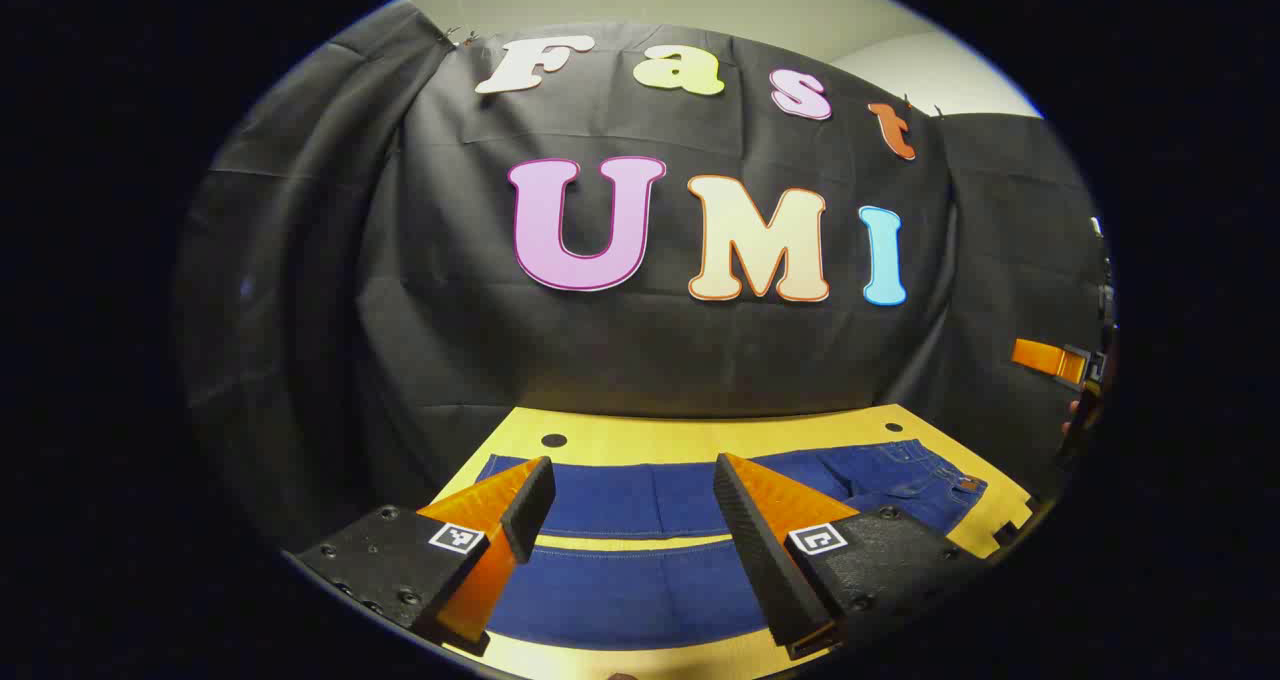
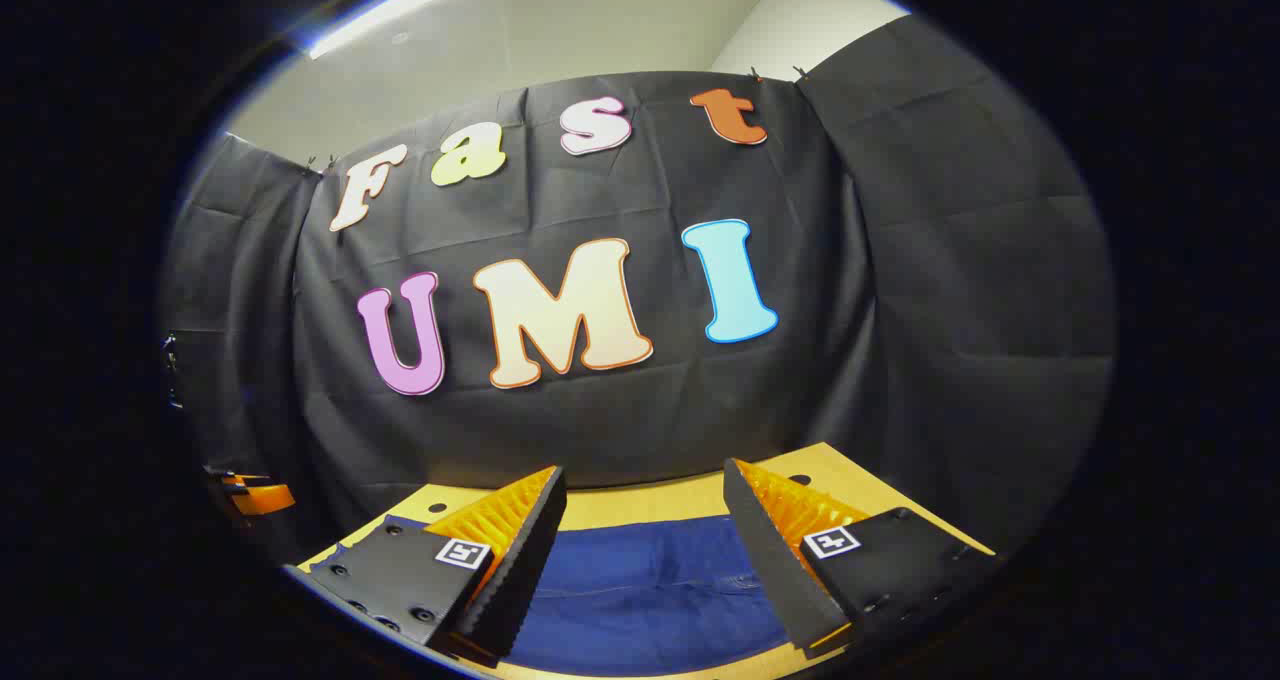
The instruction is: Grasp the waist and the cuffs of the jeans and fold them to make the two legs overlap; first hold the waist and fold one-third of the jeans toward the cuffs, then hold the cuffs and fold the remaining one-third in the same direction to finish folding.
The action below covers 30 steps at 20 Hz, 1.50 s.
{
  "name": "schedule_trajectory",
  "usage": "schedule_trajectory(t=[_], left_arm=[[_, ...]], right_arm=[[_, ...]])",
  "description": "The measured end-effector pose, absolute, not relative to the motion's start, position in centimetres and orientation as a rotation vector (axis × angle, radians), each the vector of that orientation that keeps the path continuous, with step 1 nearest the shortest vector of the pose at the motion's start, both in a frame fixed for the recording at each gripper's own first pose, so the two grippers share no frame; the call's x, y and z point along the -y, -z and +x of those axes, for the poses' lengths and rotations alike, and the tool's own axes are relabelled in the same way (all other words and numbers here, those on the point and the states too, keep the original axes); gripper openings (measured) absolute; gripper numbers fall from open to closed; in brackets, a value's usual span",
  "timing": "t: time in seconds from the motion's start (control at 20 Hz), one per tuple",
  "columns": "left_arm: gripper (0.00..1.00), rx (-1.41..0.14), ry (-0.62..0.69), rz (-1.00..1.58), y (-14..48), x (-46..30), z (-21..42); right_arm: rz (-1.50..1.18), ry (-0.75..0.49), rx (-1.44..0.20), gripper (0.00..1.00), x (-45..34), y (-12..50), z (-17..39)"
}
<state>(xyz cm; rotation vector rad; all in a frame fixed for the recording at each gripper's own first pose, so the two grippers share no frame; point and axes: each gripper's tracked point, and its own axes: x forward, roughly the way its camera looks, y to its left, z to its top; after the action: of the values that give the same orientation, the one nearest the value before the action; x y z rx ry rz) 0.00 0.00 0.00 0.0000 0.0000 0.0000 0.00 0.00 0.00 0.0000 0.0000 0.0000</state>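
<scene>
- Left gripper view: the left gripper (image 1: 633,485) hangs above the near edge of the table (image 1: 640,432), its two fingers spread wide with nothing between them.
- The jeans (image 1: 640,500) lie flat on the yellow table top, spread sideways across it, with both legs side by side and a thin strip of table showing between them.
- The waist (image 1: 935,480) is at the right end of the table in this view, with a button or rivet visible on the waistband; the legs run off to the left, and the cuff end sits just behind the left finger.
- The denim is seen through the gap between the fingers, but neither finger touches it.
- At the far right edge of the same view, the right gripper (image 1: 1050,358) is held up in the air, well apart from the jeans; part of a hand (image 1: 1078,415) shows just below it. From here I cannot tell how its fingers stand.
- Right gripper view: the right gripper (image 2: 645,490) has its fingers spread wide, empty, above the table (image 2: 640,505).
- Blue denim of the jeans (image 2: 650,580) lies on the table below the open gap, untouched by either finger.
- At the far left edge of this view, the left gripper (image 2: 255,495) shows small and dim.
</scene>
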Motion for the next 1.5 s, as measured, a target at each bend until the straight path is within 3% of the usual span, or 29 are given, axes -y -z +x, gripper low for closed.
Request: schedule_trajectory(t=[0.8, 1.25, 1.35, 1.4, 1.5], left_arm=[[0.92, -0.074, -0.072, -0.124, 4.7, -4.6, -1.8], [0.95, -0.347, 0.015, -0.082, 15.8, -9.5, -4.8], [0.92, -0.394, 0.04, -0.038, 17.2, -11.1, -5.1], [0.95, -0.422, 0.066, -0.018, 17.9, -11.7, -5.1], [0.95, -0.509, 0.124, 0.022, 19.6, -12.4, -5.3]], right_arm=[[-0.083, -0.044, -0.061, 0.97, -0.1, 0.8, -0.8], [-0.159, -0.103, -0.161, 0.98, -2.3, 3.6, -2.0], [-0.17, -0.123, -0.186, 0.93, -2.6, 4.2, -3.0], [-0.177, -0.129, -0.197, 0.98, -2.5, 4.6, -3.3], [-0.188, -0.137, -0.215, 0.98, -2.8, 5.2, -3.9]])
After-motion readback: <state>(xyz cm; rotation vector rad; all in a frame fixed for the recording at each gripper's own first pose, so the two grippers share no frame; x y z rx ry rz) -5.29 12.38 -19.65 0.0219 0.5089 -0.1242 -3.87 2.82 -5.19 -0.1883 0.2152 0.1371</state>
